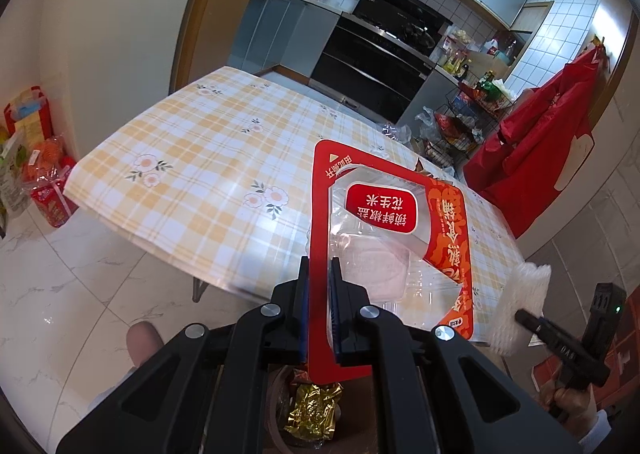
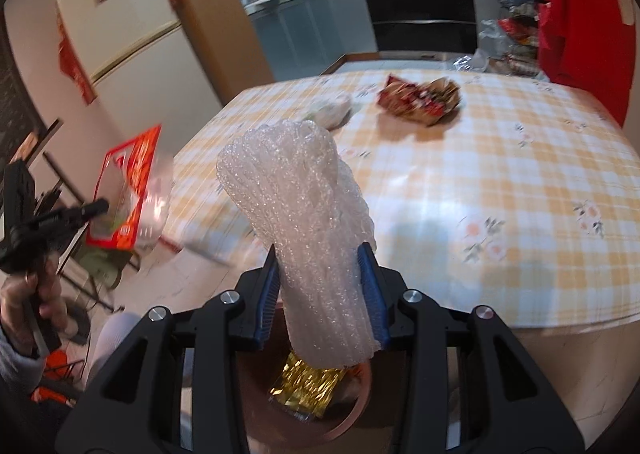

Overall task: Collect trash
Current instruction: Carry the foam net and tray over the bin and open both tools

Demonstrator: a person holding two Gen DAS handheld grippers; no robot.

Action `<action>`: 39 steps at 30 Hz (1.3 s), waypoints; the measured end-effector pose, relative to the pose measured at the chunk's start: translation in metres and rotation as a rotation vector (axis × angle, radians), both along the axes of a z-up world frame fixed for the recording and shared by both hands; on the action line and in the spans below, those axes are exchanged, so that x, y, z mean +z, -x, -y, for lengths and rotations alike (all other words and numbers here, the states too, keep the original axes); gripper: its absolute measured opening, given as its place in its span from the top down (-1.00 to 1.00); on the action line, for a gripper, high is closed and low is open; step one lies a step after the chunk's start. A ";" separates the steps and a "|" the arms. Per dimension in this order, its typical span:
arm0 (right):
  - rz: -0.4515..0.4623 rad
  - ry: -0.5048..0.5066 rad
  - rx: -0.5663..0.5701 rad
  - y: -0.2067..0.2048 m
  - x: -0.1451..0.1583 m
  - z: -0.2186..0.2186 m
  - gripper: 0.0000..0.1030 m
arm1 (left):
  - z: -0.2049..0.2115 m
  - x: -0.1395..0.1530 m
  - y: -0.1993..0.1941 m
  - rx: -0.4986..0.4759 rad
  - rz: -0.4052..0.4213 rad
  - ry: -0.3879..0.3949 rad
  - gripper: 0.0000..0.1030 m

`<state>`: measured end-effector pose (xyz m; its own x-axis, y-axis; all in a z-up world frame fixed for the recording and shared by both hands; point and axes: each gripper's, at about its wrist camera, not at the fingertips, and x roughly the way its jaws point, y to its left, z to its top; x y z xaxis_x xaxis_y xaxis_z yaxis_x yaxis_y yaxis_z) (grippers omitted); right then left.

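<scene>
My left gripper is shut on a red and clear plastic snack package, held upright above the table edge; it also shows in the right wrist view. My right gripper is shut on a roll of white bubble wrap, also visible in the left wrist view. Below both grippers is a round brown bin with a gold foil wrapper inside; the wrapper shows in the left wrist view. A crumpled red snack bag and a clear plastic wad lie on the table.
The table has a yellow checked floral cloth. A fridge stands at the left. A red garment hangs by a wire rack of goods. Red bags sit on the floor. A stove and counters lie beyond.
</scene>
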<state>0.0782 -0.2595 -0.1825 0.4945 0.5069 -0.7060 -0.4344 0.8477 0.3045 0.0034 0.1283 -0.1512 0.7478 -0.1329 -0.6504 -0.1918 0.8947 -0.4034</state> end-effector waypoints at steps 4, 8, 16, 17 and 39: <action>-0.031 0.018 0.051 0.017 -0.010 -0.015 0.21 | -0.004 0.000 0.012 0.009 -0.002 0.005 0.83; -0.057 0.028 0.092 0.029 -0.017 -0.028 0.21 | -0.005 0.004 0.021 0.012 0.010 0.004 0.83; -0.094 0.042 0.147 0.041 -0.024 -0.044 0.06 | -0.007 0.008 0.031 0.012 0.022 -0.001 0.83; -0.099 0.039 0.154 0.042 -0.024 -0.046 0.05 | -0.007 0.008 0.033 0.013 0.022 0.000 0.83; 0.080 0.082 0.055 0.043 0.014 -0.034 -0.89 | 0.010 0.011 0.031 -0.055 0.010 -0.043 0.83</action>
